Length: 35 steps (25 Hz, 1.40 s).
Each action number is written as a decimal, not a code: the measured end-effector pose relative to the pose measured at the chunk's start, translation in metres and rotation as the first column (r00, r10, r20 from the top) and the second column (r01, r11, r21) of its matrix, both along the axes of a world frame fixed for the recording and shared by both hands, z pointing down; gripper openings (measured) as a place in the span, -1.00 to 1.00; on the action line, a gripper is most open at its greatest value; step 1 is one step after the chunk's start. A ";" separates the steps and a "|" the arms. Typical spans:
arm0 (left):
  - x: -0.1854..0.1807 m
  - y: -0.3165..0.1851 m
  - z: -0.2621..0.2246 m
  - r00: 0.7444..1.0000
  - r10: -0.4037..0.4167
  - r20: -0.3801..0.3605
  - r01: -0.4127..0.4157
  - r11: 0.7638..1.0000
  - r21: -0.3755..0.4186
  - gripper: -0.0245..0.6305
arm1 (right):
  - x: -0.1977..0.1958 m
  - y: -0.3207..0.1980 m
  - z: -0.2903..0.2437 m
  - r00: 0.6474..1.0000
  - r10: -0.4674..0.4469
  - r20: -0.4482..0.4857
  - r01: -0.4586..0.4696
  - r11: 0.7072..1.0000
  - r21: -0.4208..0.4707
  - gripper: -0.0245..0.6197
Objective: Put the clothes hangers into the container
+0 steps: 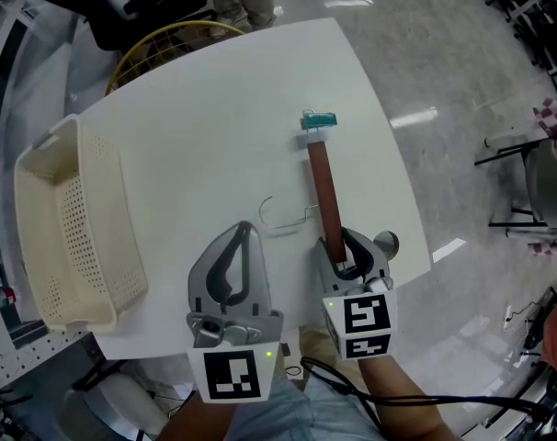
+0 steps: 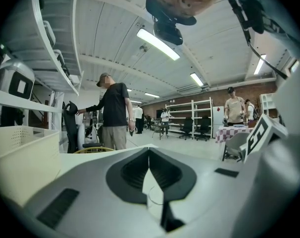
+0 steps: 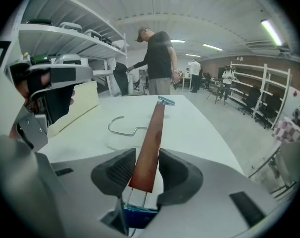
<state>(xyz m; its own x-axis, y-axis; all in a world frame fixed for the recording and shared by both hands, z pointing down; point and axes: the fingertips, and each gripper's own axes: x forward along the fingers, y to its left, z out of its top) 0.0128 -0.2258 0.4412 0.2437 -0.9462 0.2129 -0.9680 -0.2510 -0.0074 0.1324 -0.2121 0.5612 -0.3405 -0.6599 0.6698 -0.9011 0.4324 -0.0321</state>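
Observation:
A clothes hanger [image 1: 326,200] with a brown wooden bar, a teal clip [image 1: 319,119] at its far end and a wire hook [image 1: 283,219] lies on the white table [image 1: 214,127]. My right gripper [image 1: 347,246] is at the bar's near end. In the right gripper view the bar [image 3: 150,143] runs between both pads, and the right gripper [image 3: 146,170] is shut on it. My left gripper [image 1: 244,228] hovers just left of the hook, shut and empty; its pads meet in the left gripper view [image 2: 149,152]. The cream perforated container [image 1: 67,237] stands at the table's left edge.
A yellow wire frame [image 1: 168,44] stands past the table's far left corner. A person [image 3: 157,58] is on their feet beyond the far edge. A chair [image 1: 536,182] is on the floor to the right. The table's near edge is right under both grippers.

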 end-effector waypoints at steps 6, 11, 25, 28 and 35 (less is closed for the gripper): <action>-0.015 0.000 -0.032 0.999 -0.041 0.001 0.041 0.997 0.071 -0.88 | -0.014 -0.013 -0.042 0.999 -0.032 0.027 0.029 0.996 0.087 -0.45; -0.022 0.010 -0.076 0.997 -0.080 0.013 0.078 0.989 0.126 -0.88 | -0.026 -0.017 -0.090 0.996 -0.072 0.056 0.063 0.988 0.143 -0.45; -0.086 0.062 -0.151 0.945 -0.322 0.054 0.297 0.916 0.270 -0.88 | -0.114 0.000 -0.174 0.933 -0.341 0.119 0.302 0.918 0.258 -0.45; -0.099 0.079 -0.154 0.926 -0.374 0.050 0.348 0.899 0.266 -0.88 | -0.133 0.012 -0.177 0.911 -0.393 0.126 0.354 0.900 0.254 -0.45; -0.125 0.118 -0.163 0.869 -0.489 0.075 0.451 0.846 0.285 -0.88 | -0.176 0.044 -0.184 0.834 -0.527 0.160 0.481 0.839 0.256 -0.46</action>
